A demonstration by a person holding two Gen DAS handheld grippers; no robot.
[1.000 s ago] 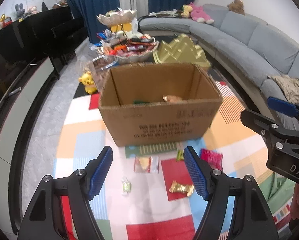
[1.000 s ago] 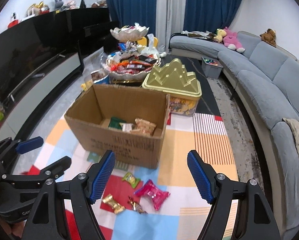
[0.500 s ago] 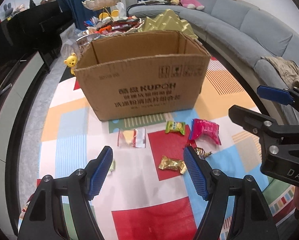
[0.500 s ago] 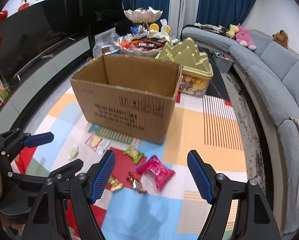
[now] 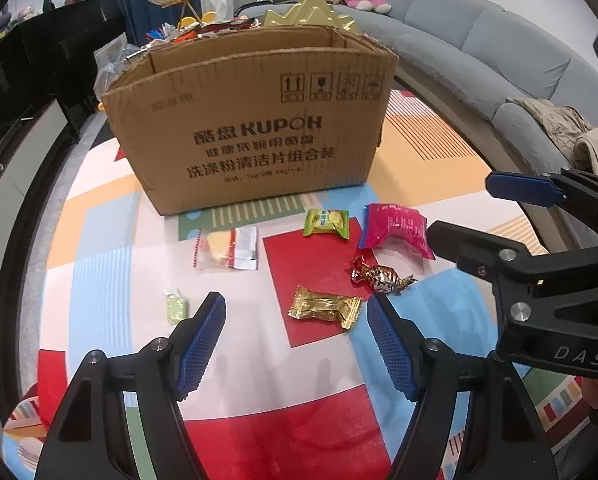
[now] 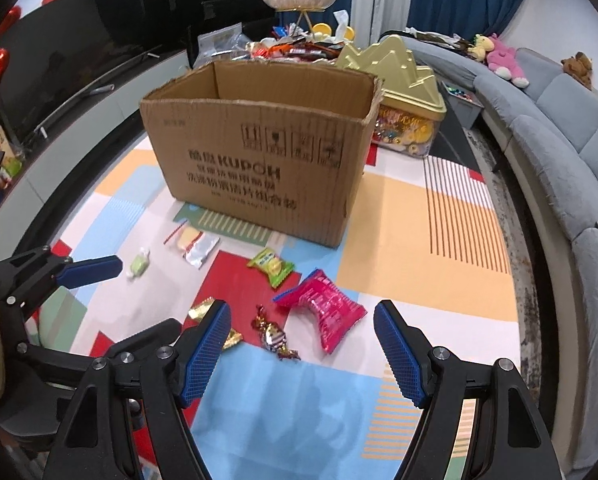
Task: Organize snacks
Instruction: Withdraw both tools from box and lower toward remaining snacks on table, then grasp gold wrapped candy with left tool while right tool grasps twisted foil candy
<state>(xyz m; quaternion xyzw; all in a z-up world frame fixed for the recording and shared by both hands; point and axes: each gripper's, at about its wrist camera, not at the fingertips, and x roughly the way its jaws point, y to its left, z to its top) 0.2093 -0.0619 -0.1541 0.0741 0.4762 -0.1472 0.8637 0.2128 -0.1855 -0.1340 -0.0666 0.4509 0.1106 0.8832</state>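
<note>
**Both grippers hovering over loose snacks in front of the box**

The left gripper (image 5: 296, 320) is hanging low over the patchwork mat (image 5: 99, 272) with its blue-padded fingers (image 5: 203, 344) spread wide and gripping nothing. The gold wrapped snack (image 5: 325, 307) is lying on a red patch, just ahead of the gap and nearer the right-hand finger. The right gripper (image 6: 302, 330) is likewise standing wide apart and empty; the pink snack pack (image 6: 322, 314) and the twisted foil candy (image 6: 273, 335) are lying on the mat just ahead of its gap.

The green snack packet (image 5: 325, 222), the clear sachet (image 5: 227, 248) and the pale green sweet (image 5: 176, 307) are resting on the mat, apart from one another, near the front wall of the cardboard box (image 5: 255, 136). The box is standing upright with its top open. A gold tin (image 6: 409, 100) is sitting just behind the box.
</note>
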